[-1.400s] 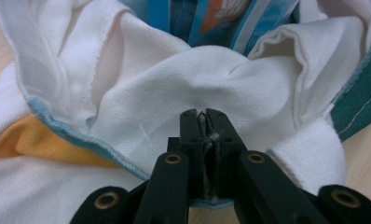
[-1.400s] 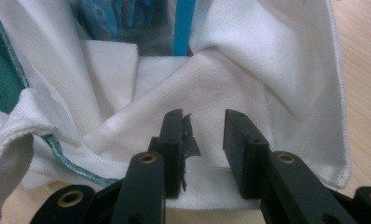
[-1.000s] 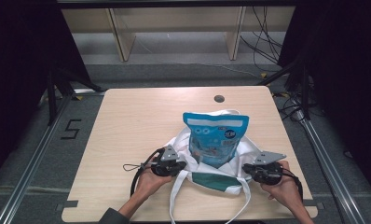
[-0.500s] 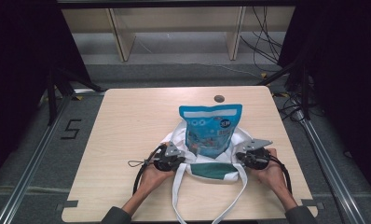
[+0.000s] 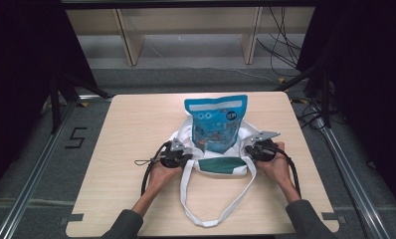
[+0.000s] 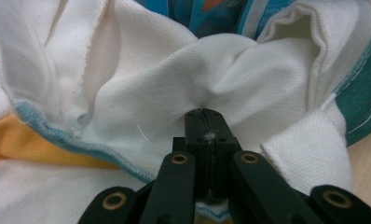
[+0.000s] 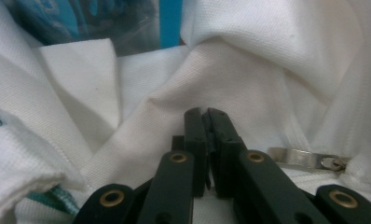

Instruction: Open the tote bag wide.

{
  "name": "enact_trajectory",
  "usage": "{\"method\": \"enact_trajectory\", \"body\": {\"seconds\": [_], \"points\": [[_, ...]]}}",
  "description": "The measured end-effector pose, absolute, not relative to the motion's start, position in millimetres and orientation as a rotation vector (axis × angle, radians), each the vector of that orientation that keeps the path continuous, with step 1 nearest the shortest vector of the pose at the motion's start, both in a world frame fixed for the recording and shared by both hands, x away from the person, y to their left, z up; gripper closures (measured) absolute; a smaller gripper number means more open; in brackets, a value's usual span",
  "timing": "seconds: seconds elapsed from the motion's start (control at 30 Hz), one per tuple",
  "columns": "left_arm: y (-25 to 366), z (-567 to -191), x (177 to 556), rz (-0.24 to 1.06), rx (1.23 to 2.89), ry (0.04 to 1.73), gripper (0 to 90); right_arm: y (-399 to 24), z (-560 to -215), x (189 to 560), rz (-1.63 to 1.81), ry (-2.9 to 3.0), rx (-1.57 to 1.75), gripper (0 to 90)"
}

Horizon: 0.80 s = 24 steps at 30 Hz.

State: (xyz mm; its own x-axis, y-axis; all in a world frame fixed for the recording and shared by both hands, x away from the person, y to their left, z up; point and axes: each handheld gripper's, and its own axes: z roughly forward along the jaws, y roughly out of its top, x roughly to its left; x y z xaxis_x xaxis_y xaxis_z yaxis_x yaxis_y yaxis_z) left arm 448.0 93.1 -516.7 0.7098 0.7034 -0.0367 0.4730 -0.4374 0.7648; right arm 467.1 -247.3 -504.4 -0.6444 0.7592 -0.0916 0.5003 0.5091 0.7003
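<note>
White canvas tote bag [image 5: 221, 164] with green panel – slumped open on table, blue snack pouch [image 5: 217, 122] standing upright inside, handles trailing toward the person.

A fixed camera looks forward and down from above the person's side of the table [image 5: 136, 149]. Two cameras ride the grippers, looking along black jaws rising from the frame bottom, very close to the white bag [image 6: 249, 84]; blue, probably the pouch [image 5: 216, 122], fills the upper frame.
</note>
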Motion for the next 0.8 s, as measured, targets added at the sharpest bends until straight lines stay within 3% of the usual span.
{"method": "enact_trajectory", "body": {"seconds": [0.37,0.8], "points": [[93.7,-515.2,449.1,0.382,2.113,0.886,87.6,-248.4,-504.7,474.6,0.940,2.346,1.083,86.1],[99.0,-493.0,442.8,0.371,2.029,0.888,72.3,-255.4,-492.2,471.0,0.979,2.316,1.106,76.7]]}}
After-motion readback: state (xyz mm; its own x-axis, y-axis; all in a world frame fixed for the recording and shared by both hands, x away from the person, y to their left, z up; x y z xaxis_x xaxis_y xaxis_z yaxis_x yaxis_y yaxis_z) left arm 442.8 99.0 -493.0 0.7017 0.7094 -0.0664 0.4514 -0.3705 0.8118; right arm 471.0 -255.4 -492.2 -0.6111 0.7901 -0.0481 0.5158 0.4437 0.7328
